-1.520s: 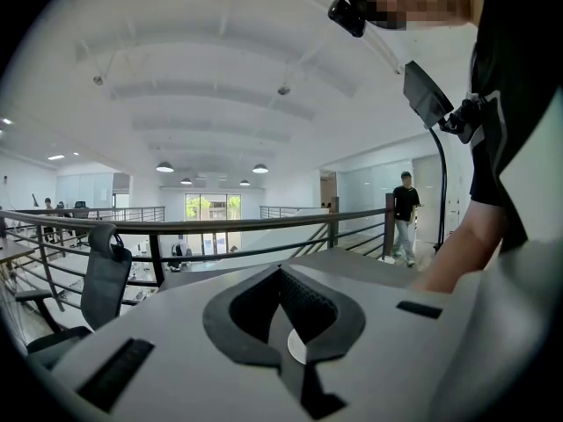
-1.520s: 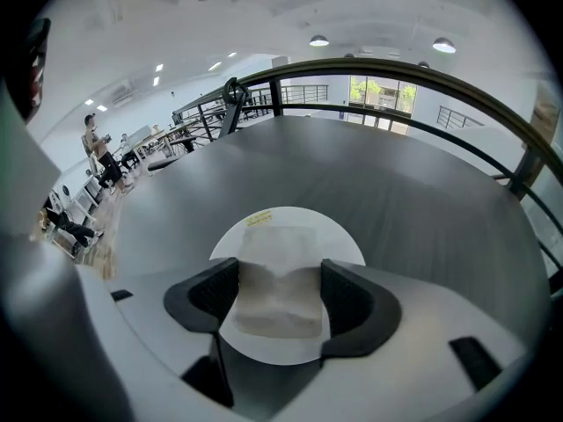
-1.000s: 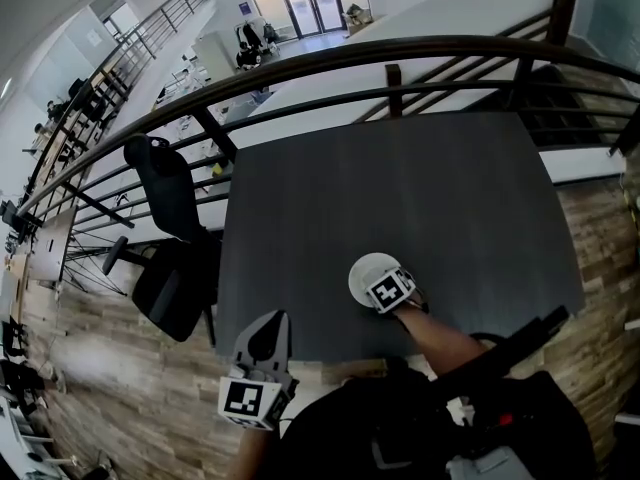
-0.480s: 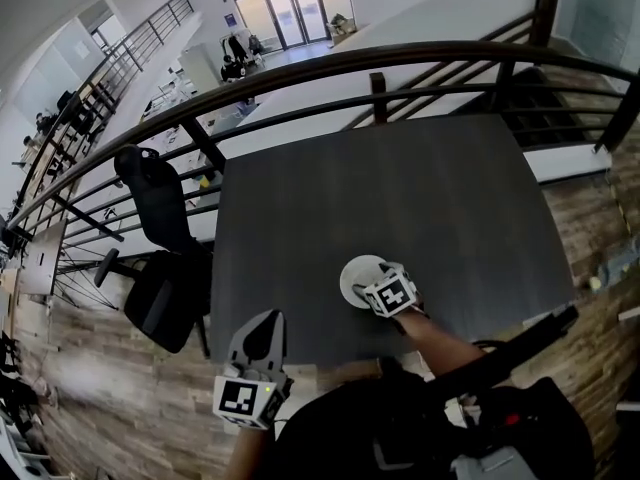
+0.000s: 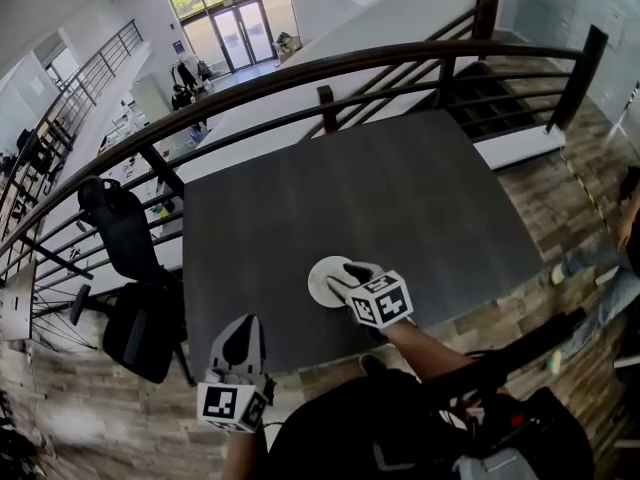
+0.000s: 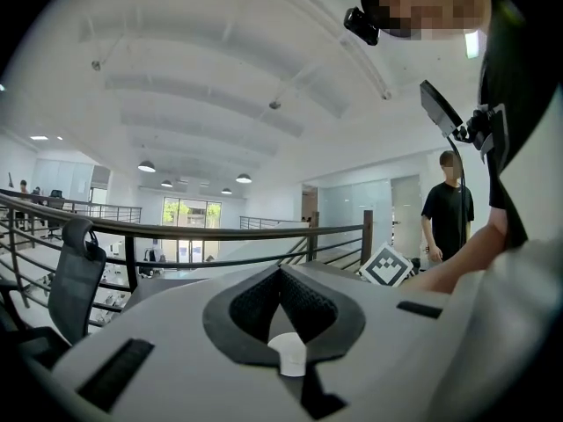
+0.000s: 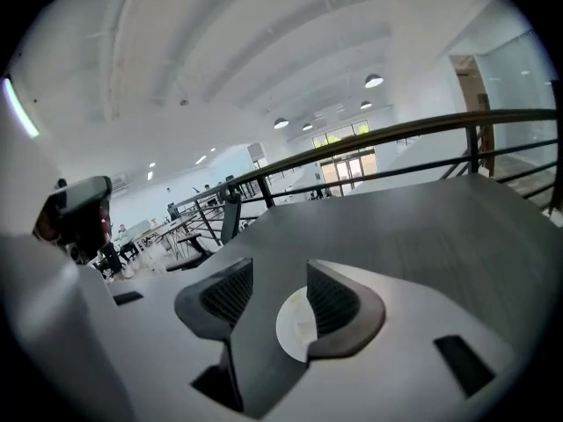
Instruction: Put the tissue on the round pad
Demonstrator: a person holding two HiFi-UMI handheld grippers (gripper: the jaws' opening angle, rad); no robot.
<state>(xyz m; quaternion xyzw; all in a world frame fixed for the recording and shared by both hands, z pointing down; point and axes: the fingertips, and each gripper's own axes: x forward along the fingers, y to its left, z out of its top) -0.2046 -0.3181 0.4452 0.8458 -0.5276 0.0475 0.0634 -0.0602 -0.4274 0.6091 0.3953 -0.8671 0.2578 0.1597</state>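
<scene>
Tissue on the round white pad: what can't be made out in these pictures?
Tissue: never told apart from the white round pad, white on white.
Right gripper view: the right gripper, fingers just closing with nothing between them, hides the pad's right part behind one finger.
Head view: same gripper covers part of the pad; too small.

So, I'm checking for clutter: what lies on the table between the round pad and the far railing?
Nothing: the head view shows bare table from round pad to railing.
</scene>
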